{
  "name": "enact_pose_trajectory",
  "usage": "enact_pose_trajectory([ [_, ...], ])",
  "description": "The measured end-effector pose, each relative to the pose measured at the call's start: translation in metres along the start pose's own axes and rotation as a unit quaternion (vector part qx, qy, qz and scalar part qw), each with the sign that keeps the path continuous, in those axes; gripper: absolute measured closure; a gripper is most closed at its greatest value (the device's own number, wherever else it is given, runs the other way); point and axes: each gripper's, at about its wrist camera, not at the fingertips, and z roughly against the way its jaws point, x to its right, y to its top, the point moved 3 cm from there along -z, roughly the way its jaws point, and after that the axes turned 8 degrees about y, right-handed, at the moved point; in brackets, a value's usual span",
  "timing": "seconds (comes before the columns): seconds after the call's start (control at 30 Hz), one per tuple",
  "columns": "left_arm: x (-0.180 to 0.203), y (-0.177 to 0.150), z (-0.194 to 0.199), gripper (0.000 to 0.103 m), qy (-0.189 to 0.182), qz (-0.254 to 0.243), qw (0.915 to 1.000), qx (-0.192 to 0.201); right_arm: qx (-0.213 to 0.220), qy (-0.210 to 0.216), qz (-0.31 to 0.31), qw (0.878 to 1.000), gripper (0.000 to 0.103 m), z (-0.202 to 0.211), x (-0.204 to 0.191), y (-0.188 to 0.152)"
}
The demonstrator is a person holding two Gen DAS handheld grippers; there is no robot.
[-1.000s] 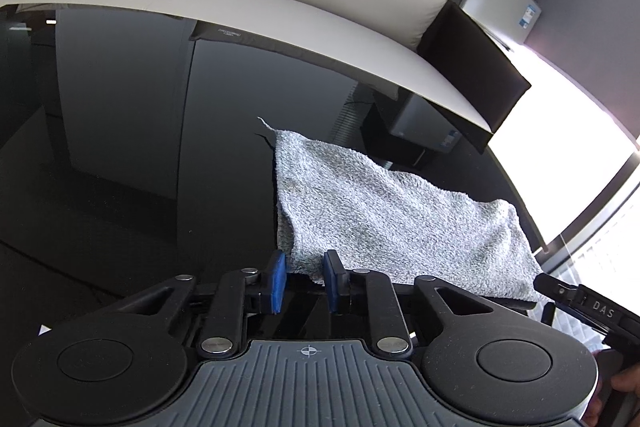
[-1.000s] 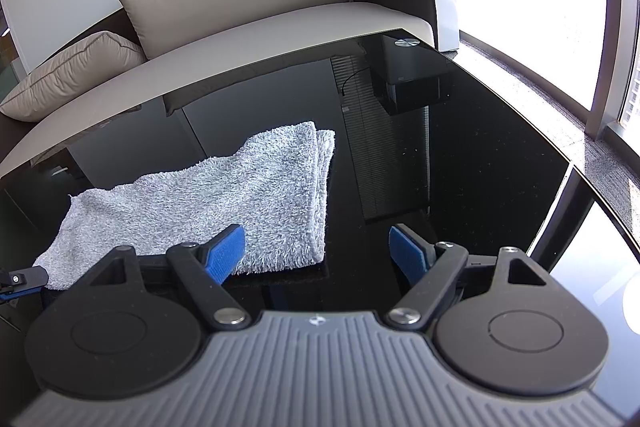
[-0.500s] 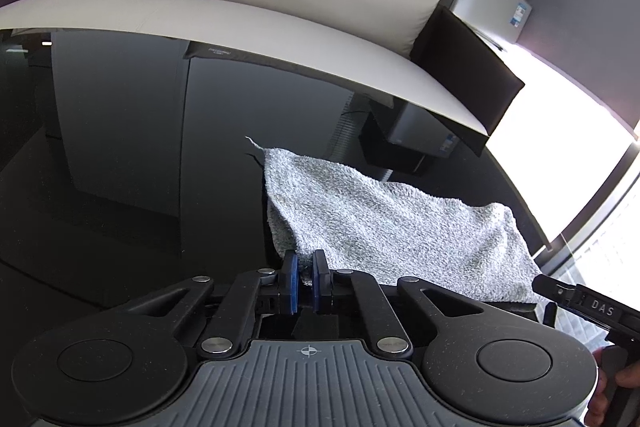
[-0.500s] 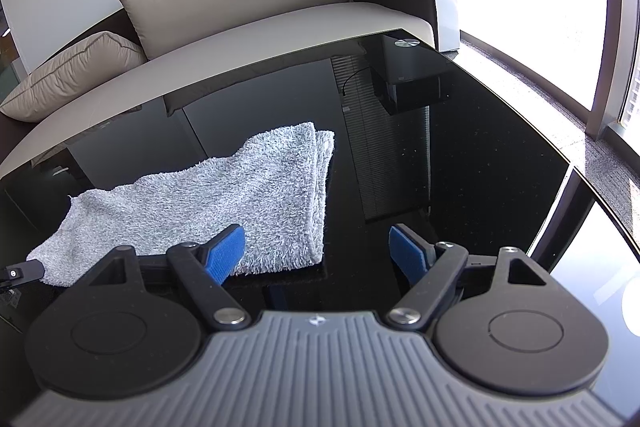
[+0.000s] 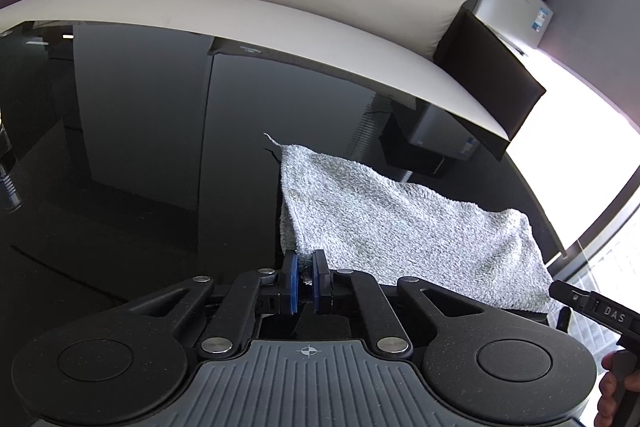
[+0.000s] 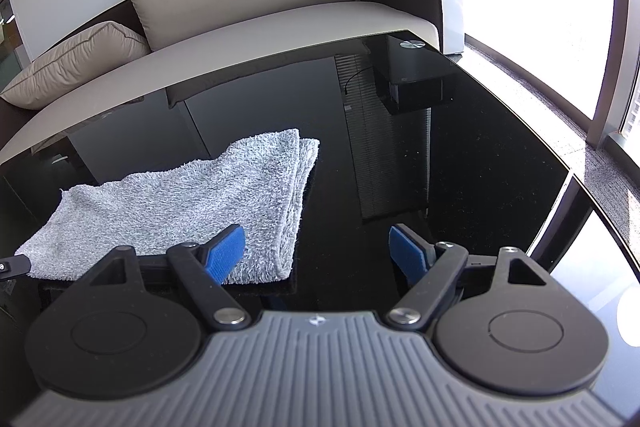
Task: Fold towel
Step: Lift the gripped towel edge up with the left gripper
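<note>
Grey towel (image 5: 404,223), near-left corner pinched on black tabletop (image 5: 140,155).
Left gripper (image 5: 305,281) fingers clamp it; right gripper (image 6: 318,251) fingers wide, right edge between them.

Both handheld grippers share one build: a ribbed grey housing stamped with a small crosshair emblem, two round black discs either side, black linkage arms pinned by silver screws. The left gripper (image 5: 305,281) and right gripper (image 6: 318,249) carry blue fingertip pads. At lower right of the left view, white letters read "DAS".
</note>
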Motion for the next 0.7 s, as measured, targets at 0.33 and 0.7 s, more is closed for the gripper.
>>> enact_pose_trajectory([
  [0.33, 0.011, 0.011, 0.011, 0.098, -0.021, -0.013, 0.9994, 0.023, -0.005, 0.002, 0.004, 1.0, 0.021, -0.001, 0.002, 0.001],
  [0.7, 0.069, 0.025, 0.017, 0.098, -0.045, -0.074, 0.9953, 0.042, -0.007, 0.002, -0.003, 1.0, 0.021, -0.001, 0.006, 0.002],
])
